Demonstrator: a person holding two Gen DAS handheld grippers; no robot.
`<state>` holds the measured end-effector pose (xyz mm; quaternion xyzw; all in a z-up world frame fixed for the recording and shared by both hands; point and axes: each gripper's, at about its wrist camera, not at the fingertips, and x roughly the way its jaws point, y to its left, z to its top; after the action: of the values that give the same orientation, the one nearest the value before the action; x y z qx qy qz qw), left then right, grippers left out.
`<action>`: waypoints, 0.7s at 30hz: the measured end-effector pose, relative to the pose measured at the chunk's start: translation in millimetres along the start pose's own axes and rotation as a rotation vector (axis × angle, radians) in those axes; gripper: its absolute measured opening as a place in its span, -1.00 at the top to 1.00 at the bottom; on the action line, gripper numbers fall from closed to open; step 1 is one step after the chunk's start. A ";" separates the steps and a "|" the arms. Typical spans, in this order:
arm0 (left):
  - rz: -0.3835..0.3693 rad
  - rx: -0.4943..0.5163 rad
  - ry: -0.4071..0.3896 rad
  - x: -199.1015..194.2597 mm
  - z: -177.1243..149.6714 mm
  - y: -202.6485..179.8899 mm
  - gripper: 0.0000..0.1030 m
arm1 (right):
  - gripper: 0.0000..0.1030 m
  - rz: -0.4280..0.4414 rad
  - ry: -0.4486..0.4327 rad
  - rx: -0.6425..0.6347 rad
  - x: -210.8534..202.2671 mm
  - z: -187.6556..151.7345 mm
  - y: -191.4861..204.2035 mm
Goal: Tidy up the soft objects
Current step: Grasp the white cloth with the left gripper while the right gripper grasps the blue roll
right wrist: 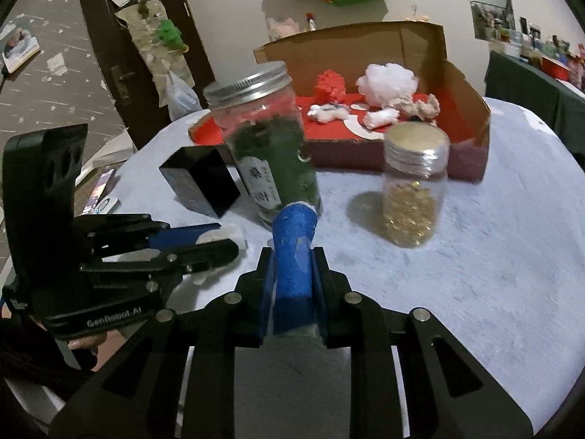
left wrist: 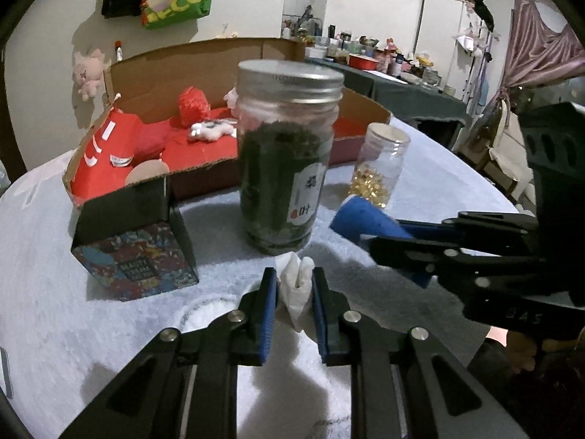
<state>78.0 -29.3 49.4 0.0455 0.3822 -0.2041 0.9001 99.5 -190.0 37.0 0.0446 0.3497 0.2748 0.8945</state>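
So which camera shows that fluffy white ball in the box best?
The right wrist view: the fluffy white ball sits unobstructed inside the cardboard box. In the left wrist view the big jar hides nearly all of it.

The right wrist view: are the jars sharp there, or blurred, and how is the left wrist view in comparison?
In the right wrist view the big jar and the small jar are smeared by motion, while the blue roll in the right gripper stays sharper. In the left wrist view the big jar is sharp. Both views bend straight lines and darken at the corners.
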 end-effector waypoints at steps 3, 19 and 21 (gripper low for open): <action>-0.009 0.003 -0.011 -2.5 2.7 0.8 0.62 | 0.63 0.008 0.002 0.003 1.2 1.8 -1.3; -0.011 -0.005 -0.019 -2.8 3.2 2.2 0.62 | 0.63 0.003 0.010 0.002 0.1 -0.8 -5.0; -0.006 -0.012 -0.020 -4.3 1.5 5.1 0.62 | 0.63 -0.001 0.010 0.004 -0.8 -1.6 -6.9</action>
<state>78.4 -23.6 53.1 0.0369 0.3746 -0.2051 0.9035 101.2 -196.4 34.4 0.0449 0.3549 0.2740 0.8927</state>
